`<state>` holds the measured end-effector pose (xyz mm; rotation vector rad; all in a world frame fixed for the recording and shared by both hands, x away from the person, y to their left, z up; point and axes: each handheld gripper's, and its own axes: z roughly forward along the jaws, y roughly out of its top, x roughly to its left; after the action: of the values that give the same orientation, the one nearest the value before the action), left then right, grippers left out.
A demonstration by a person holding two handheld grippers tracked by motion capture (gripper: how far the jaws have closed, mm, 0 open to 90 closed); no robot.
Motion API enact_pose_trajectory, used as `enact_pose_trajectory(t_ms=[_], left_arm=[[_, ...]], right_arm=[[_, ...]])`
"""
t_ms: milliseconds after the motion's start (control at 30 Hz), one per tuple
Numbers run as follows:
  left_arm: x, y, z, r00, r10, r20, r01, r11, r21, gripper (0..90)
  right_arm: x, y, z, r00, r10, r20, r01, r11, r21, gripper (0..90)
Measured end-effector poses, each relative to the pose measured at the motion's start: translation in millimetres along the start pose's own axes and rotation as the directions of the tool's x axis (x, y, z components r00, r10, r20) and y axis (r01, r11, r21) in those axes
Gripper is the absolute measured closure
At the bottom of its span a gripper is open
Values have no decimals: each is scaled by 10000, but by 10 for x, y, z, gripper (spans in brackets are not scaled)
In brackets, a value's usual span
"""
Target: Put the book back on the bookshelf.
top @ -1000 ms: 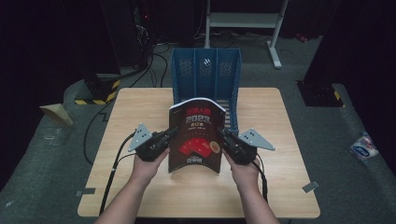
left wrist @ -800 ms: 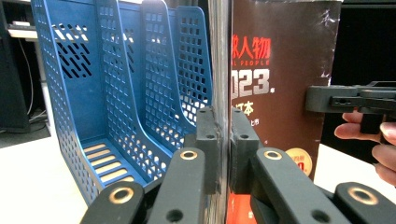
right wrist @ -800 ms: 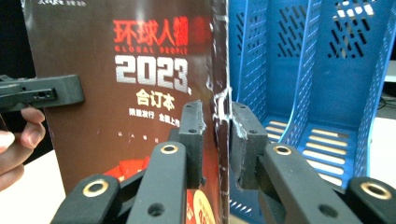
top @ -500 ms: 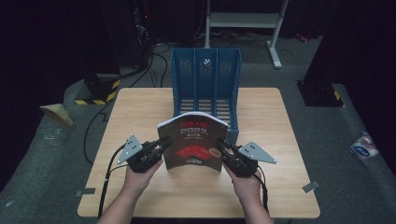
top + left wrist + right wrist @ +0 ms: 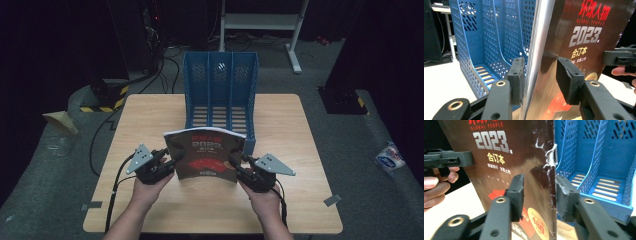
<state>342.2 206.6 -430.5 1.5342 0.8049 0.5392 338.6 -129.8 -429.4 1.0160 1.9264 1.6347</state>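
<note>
Since the earlier high view, the magazine [image 5: 206,156] has come down and toward the person, from tilted in the air in front of the blue file rack [image 5: 220,97] to standing upright on its lower edge on the desk [image 5: 150,115], just in front of the rack. The jaws of both hand-held grippers have just been opening. The left hand-held gripper [image 5: 172,159] has its jaws apart around the magazine's spine edge, one pad clear of the cover. The right hand-held gripper [image 5: 236,165] likewise straddles the opposite edge with gaps showing. This looks like a release, perhaps to regrip before filing it in the rack.

The magazine has a glossy dark cover with red and white lettering reading "2023", a silvery spine and scuffed white wear along its right edge.
</note>
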Motion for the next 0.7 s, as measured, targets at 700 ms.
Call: enact_pose_trajectory(t_ms=[700], left_arm=[[2, -36, 40, 9996, 123, -259, -116, 9995, 298, 540]], right_arm=[[-1, 199, 200, 9943, -813, -691, 835, 9961, 287, 348]])
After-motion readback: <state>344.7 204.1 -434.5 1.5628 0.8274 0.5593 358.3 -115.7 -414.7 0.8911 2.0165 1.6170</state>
